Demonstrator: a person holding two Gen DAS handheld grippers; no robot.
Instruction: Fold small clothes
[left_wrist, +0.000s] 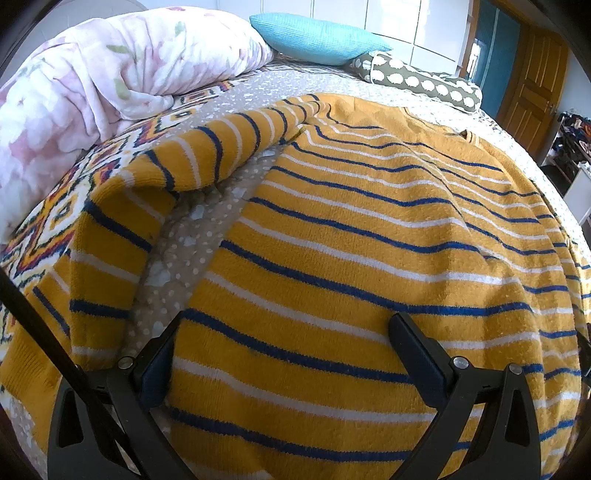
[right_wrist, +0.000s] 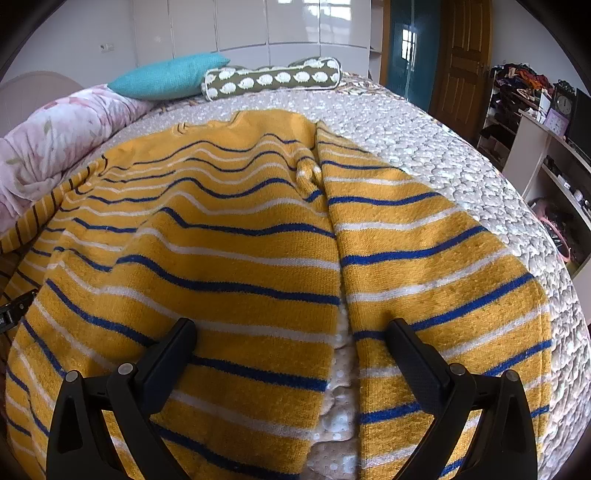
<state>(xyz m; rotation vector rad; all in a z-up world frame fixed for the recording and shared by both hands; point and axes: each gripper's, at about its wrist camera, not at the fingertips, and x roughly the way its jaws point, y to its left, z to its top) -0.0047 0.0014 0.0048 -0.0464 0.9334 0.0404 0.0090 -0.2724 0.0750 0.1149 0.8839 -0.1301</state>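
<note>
Striped sweater (left_wrist: 369, 229) flat on bed (right_wrist: 443, 155). Left gripper (left_wrist: 288, 332) and right gripper (right_wrist: 291, 332): jaws apart, holding nothing. Shelves (right_wrist: 532, 122) holding clutter appear clearly only in right view.

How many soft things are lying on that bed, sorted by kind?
Striped sweater: 1
Turquoise cushion: 1
Bolster with white hedgehog print: 1
Pink floral duvet: 1
Total: 4
</note>
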